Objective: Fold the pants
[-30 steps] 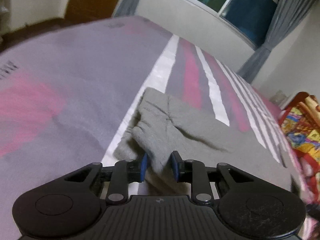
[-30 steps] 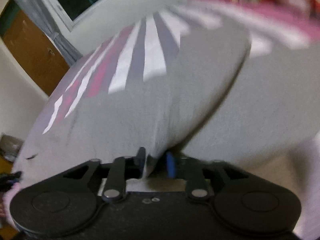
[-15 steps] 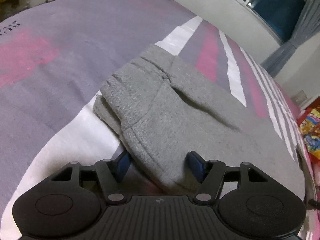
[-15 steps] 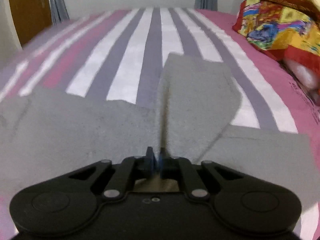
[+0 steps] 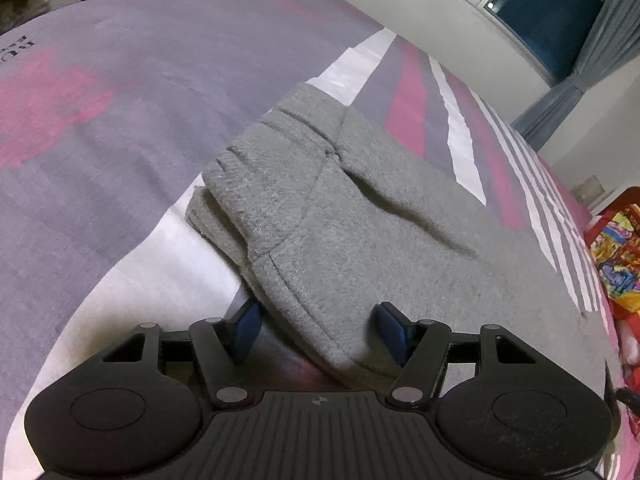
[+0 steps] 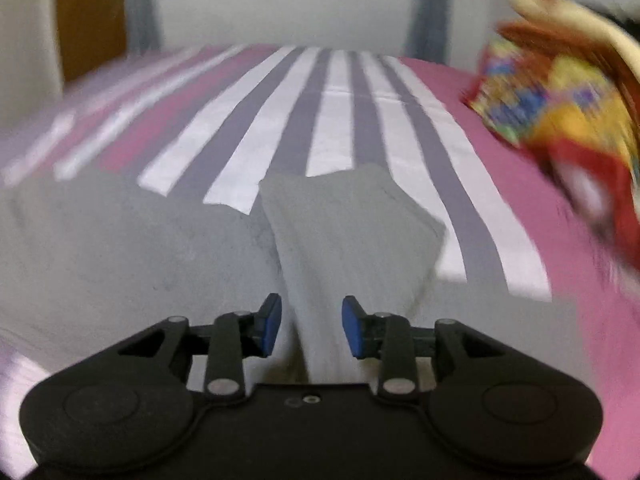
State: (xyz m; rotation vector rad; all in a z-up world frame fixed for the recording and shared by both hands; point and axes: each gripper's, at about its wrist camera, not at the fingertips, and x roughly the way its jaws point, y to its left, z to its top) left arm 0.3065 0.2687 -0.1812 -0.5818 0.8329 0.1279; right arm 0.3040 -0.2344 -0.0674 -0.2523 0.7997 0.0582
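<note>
Grey sweatpants point(image 5: 360, 232) lie on the striped bed sheet point(image 5: 120, 112), one half folded over the other, waistband end nearest in the left wrist view. My left gripper point(image 5: 320, 332) is open, its blue pads either side of the waistband edge and not gripping it. In the right wrist view a grey leg end point(image 6: 340, 232) lies folded over the rest of the pants point(image 6: 120, 248). My right gripper point(image 6: 310, 326) is open with the fabric lying loose between its pads.
The bed sheet point(image 6: 280, 120) has white, grey and pink stripes. A colourful blanket or pillow point(image 6: 560, 120) lies at the right edge of the bed, also in the left wrist view point(image 5: 616, 264). A wall and a window point(image 5: 540, 12) stand behind.
Both grippers opened and let go of the pants. The left one released the waistband first, the right one released the leg end in the last half second. The folded pants now lie flat.
</note>
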